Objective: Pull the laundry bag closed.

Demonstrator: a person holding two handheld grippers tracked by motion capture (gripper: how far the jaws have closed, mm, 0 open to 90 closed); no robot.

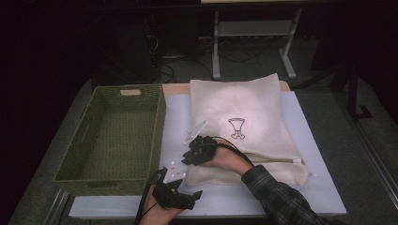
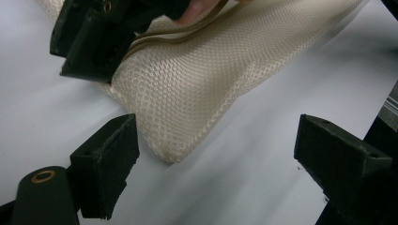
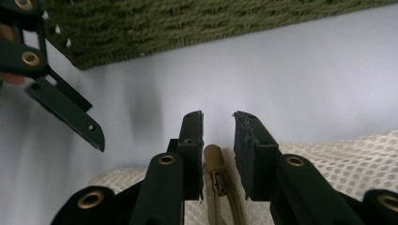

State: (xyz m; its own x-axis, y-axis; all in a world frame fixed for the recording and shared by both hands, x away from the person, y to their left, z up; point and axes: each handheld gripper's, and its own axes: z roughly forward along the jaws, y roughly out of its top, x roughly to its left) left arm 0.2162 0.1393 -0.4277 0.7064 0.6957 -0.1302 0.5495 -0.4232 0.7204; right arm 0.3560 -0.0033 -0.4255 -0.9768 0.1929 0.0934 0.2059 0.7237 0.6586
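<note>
Between the narrowly parted jaws of my right hand-held gripper sits the zipper pull of the mesh bag, unpinched; I should close squarely on it. Beyond, my left hand-held gripper waits wide open beside the bag's corner, gripping nothing

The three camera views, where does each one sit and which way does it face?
High view: above the table's near side, facing forward and down on the cream mesh laundry bag; both forearms show.
Left gripper view: on the left hand-held gripper, facing the bag's corner; open jaws.
Right gripper view: on the right hand-held gripper, facing the green woven basket.
All share the bag.
</note>
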